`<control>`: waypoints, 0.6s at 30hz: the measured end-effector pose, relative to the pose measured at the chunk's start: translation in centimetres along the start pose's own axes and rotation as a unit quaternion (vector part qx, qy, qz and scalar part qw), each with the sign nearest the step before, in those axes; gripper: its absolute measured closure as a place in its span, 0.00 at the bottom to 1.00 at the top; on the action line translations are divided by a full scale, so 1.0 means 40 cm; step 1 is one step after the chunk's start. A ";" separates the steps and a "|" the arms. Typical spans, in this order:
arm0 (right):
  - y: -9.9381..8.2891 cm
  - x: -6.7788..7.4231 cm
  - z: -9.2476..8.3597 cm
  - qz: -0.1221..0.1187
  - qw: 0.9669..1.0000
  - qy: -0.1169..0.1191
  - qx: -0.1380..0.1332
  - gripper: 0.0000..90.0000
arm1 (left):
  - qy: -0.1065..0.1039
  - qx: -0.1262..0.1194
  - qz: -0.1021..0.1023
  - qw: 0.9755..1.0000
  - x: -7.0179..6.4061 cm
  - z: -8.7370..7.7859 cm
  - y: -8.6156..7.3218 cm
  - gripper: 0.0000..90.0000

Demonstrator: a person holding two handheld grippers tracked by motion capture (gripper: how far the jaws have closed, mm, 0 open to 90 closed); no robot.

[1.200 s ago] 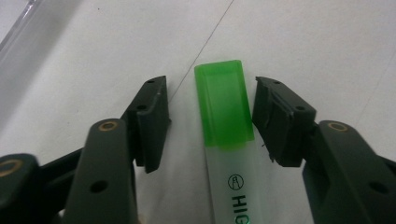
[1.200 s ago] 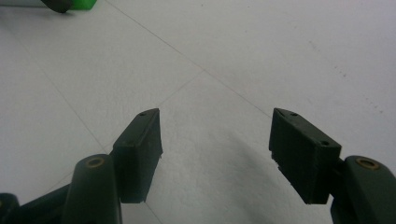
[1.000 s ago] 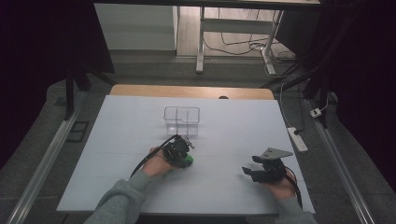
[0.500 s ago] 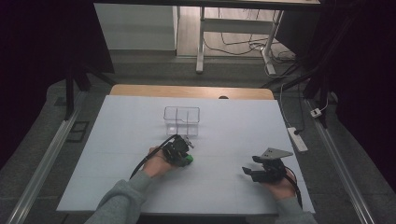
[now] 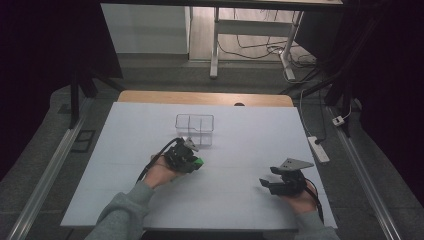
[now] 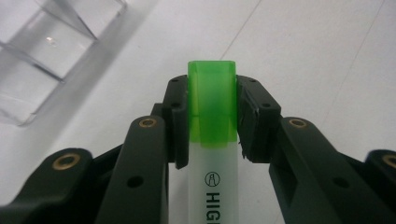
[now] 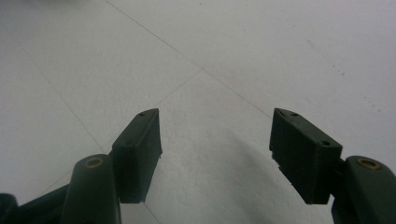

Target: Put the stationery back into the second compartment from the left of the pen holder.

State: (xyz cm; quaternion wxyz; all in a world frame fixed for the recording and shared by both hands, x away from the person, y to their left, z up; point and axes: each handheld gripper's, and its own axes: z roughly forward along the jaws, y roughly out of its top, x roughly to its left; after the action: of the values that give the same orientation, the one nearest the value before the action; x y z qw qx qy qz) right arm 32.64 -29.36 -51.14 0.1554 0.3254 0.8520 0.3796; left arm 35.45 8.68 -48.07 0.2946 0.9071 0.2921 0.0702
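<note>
Little has moved since a second ago: the left gripper [image 5: 192,159] stays clamped on the green highlighter [image 6: 211,140], its long axis along the jaws, cap forward, near the clear box [image 5: 194,126]; the right gripper [image 7: 212,149] rests wide apart, empty, on the table [image 5: 250,130]

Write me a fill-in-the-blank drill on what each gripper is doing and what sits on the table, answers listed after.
1. The left gripper has its jaws shut on a highlighter whose cap is ____ in colour.
2. The right gripper has its jaws ____, with nothing between them.
3. The clear plastic organizer on the white table is split into ____ compartments.
4. In the high view, the organizer lies nearer the ____ gripper.

Missing words: green; open; two; left
</note>
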 end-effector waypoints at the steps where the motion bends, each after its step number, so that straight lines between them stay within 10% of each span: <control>1: 0.000 0.000 0.000 0.000 1.000 0.001 -0.001 0.38 | 0.000 -0.005 -0.001 1.000 0.002 -0.005 -0.002 0.74; 18: 0.000 0.000 -0.001 0.000 1.000 -0.001 -0.002 0.38 | 0.016 -0.075 -0.010 0.997 0.020 -0.087 -0.006 0.74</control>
State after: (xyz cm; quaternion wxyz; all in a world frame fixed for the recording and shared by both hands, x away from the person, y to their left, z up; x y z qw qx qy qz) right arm 32.62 -29.39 -51.10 0.1570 0.3252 0.8513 0.3807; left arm 34.95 11.04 -45.41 0.3576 0.8785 0.2994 0.1032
